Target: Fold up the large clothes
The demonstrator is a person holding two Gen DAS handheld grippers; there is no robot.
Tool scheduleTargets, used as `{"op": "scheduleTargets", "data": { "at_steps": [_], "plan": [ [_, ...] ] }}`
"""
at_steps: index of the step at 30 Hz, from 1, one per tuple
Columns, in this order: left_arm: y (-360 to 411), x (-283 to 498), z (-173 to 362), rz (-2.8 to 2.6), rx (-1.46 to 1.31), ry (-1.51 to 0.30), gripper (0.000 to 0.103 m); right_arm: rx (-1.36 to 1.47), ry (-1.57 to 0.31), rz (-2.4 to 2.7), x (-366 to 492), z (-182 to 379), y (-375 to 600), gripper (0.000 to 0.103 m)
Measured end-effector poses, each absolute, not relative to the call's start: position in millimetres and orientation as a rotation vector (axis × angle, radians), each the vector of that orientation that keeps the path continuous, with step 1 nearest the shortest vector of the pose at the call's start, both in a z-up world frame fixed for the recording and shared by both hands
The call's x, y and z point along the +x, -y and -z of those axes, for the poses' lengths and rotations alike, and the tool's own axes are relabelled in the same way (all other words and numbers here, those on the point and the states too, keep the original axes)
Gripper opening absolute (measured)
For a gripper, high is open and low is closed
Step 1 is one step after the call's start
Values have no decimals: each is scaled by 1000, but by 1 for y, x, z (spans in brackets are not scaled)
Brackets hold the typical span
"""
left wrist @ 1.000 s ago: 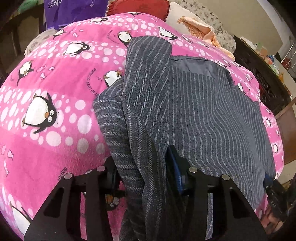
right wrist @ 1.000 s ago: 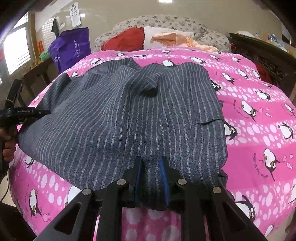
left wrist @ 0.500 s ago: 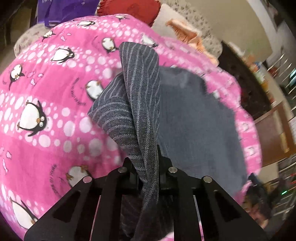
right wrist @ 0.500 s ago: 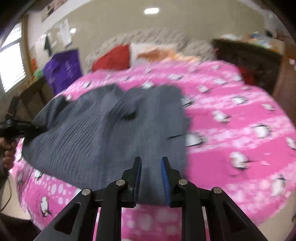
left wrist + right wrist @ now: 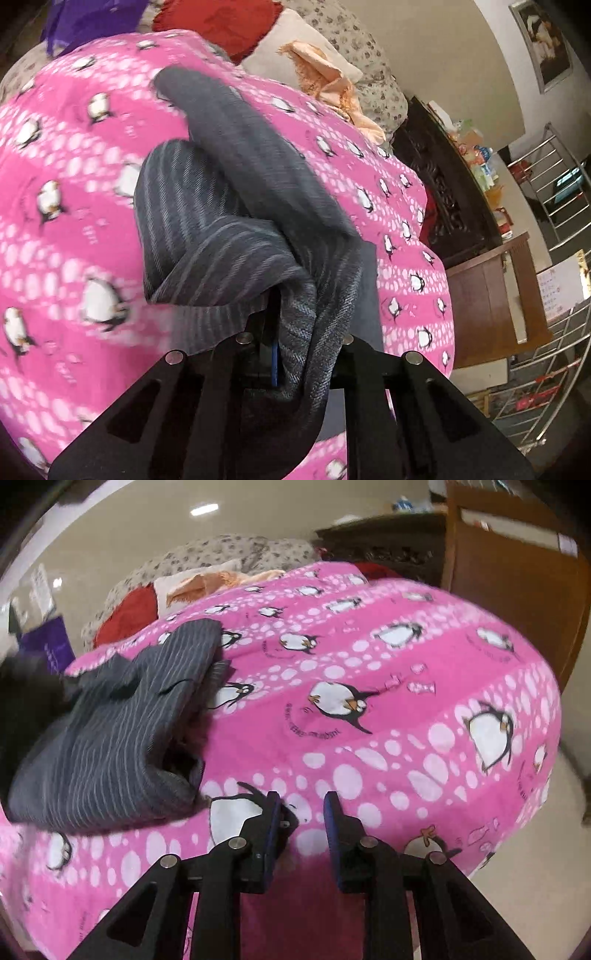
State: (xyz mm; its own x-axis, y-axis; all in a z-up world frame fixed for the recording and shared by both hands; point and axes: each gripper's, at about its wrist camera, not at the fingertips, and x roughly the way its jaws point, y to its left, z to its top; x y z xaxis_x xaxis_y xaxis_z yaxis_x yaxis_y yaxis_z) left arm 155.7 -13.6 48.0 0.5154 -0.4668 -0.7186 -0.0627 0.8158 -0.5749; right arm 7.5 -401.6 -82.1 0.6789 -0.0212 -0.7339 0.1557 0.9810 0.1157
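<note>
A dark grey pinstriped garment [image 5: 236, 206] lies bunched on a pink penguin-print blanket [image 5: 74, 206]. My left gripper [image 5: 303, 339] is shut on a fold of the garment, and the cloth drapes over its fingers and hides the tips. In the right wrist view the garment [image 5: 110, 731] lies folded over at the left on the blanket [image 5: 369, 738]. My right gripper [image 5: 301, 812] is open and empty, above the blanket's near edge, to the right of the garment and apart from it.
Red [image 5: 218, 22], white and peach pillows [image 5: 325, 81] lie at the head of the bed. A dark wooden cabinet [image 5: 454, 206] and a brown board [image 5: 495, 295] stand along the bed's right side. A purple bag [image 5: 44, 646] sits at the left.
My right gripper has let go of the garment, opened and swung right. My left gripper closed on a fold and has carried it across, bunching the garment over itself.
</note>
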Motion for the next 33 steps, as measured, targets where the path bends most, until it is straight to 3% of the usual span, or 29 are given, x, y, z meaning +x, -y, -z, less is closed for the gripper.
{"op": "scheduleTargets", "data": {
  "at_steps": [14, 22, 31, 33],
  "plan": [
    [128, 215, -7, 182, -662, -1141, 10, 248, -798, 25, 4, 90, 414, 26],
    [177, 219, -24, 190, -633, -1108, 10, 274, -794, 3, 5, 91, 419, 26],
    [192, 198, 40, 79, -479, -1157, 11, 286, -790, -25, 0, 91, 423, 25],
    [193, 194, 28, 110, -486, -1150, 23, 278, -794, -28, 0, 91, 422, 25]
  ]
}}
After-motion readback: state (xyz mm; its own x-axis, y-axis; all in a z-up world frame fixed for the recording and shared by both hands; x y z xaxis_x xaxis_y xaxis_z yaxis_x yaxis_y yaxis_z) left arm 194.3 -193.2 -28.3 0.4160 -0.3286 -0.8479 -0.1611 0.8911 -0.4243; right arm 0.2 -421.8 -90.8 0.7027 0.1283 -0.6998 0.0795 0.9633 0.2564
